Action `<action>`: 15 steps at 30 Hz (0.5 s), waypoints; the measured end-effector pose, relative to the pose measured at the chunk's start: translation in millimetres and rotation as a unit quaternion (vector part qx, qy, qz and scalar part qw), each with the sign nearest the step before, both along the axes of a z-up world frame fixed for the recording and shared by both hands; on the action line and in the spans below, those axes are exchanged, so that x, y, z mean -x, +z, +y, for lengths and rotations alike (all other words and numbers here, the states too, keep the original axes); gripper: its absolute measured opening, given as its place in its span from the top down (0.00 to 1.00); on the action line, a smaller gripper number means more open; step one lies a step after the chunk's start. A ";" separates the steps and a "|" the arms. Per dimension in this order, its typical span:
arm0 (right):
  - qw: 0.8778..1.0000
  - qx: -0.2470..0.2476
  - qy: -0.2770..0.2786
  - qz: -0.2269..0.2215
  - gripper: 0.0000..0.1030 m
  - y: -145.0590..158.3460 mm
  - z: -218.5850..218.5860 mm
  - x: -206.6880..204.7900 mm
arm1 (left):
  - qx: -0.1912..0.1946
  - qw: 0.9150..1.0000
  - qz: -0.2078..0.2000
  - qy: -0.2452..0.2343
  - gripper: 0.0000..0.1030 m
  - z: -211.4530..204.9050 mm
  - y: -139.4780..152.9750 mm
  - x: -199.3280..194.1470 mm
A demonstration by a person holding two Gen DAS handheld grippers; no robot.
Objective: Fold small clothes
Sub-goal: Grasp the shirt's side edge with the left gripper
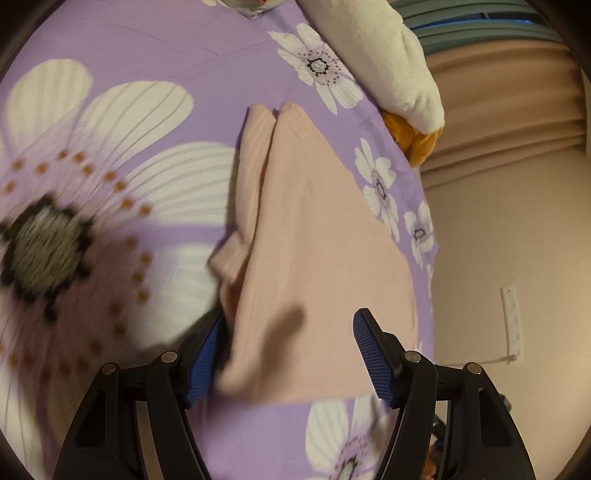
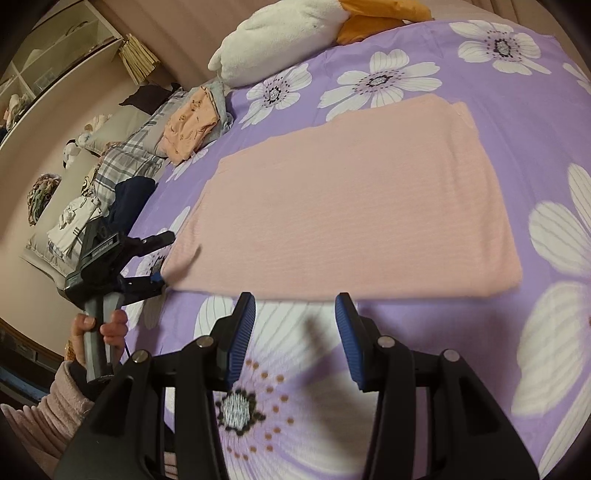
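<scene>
A pale pink ribbed garment (image 2: 351,206) lies folded flat on the purple flowered bedspread (image 2: 424,387). In the left wrist view the garment (image 1: 314,258) fills the middle, with two cuffed ends at the far end. My left gripper (image 1: 288,325) is open, its jaws on either side of the garment's near corner; it also shows in the right wrist view (image 2: 162,258) at the garment's left corner. My right gripper (image 2: 295,302) is open and empty, just short of the garment's near edge.
A white plush pillow (image 2: 280,40) with an orange piece (image 2: 373,18) lies at the far edge of the bed. Folded clothes (image 2: 188,125) and a plaid pile (image 2: 125,155) sit along the left side. A wall with a socket strip (image 1: 513,317) is to the right.
</scene>
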State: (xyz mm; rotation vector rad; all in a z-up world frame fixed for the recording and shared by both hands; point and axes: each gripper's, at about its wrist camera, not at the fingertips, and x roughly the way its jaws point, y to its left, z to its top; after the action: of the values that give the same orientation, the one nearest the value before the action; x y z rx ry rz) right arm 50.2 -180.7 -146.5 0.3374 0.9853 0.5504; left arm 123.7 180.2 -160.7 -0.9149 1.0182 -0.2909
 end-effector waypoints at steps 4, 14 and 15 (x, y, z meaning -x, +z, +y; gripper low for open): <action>1.000 0.011 0.005 -0.005 0.55 -0.2 7.1 -25.1 | 0.007 1.000 -0.004 -0.019 0.34 -3.5 -1.2 -29.3; 0.999 0.026 0.008 -0.016 0.56 -2.1 43.7 -106.7 | 0.000 0.998 -0.012 -0.059 0.34 -15.8 -5.2 -80.9; 0.999 0.033 0.005 -0.016 0.56 -1.6 49.4 -116.7 | -0.002 0.998 -0.011 -0.063 0.34 -16.1 -5.0 -82.8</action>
State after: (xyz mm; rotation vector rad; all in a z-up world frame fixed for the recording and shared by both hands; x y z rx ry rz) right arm 166.9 -131.3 -148.1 0.2642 0.9718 0.5295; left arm 206.5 164.1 -165.8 -0.8440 1.0571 -0.4035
